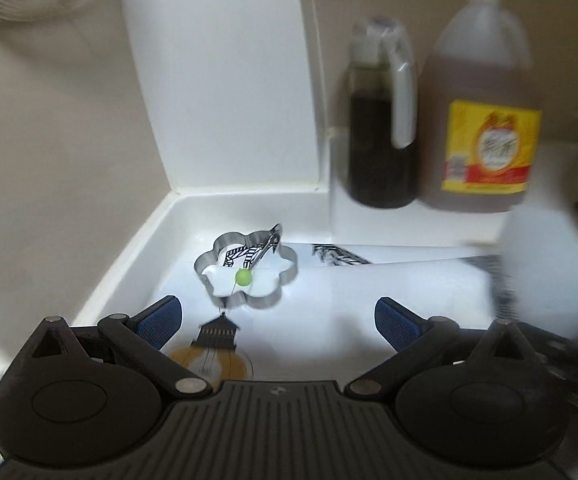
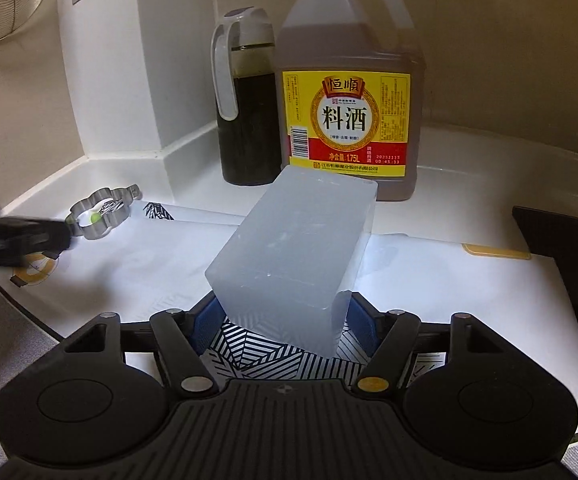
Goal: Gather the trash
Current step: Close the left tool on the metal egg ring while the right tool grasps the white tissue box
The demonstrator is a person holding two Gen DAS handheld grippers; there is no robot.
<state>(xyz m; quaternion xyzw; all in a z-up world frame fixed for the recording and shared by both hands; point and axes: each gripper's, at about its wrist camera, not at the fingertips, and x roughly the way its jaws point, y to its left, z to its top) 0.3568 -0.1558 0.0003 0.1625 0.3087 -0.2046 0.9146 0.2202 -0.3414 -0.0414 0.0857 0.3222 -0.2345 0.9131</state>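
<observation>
While the frosted plastic box (image 2: 293, 256) sits between the right gripper's (image 2: 285, 326) blue pads (image 2: 205, 326), the pads seem to press its near end on both sides, so it looks pinched & lifted w/ its far end tilted up over the white mat (image 2: 449, 280). In the left wrist view the same box (image 1: 549, 272) is a pale blur at the right edge. Left gripper (image 1: 277, 316) has its jaws spread wide w/ nothing between them; it hangs over the mat's left part, near a flower-shaped metal ring (image 1: 249, 268) w/ a small green ball (image 1: 243, 277) inside. That ring lies on the mat close to the white counter's raised rim (image 1: 129, 264). Behind the box stand a big jug w/ yellow label (image 2: 349, 92) & a dark sauce bottle w/ grey handle (image 2: 249, 100), just beside each other on the counter near the wall. A wire fan guard (image 2: 5, 0) shows top left
</observation>
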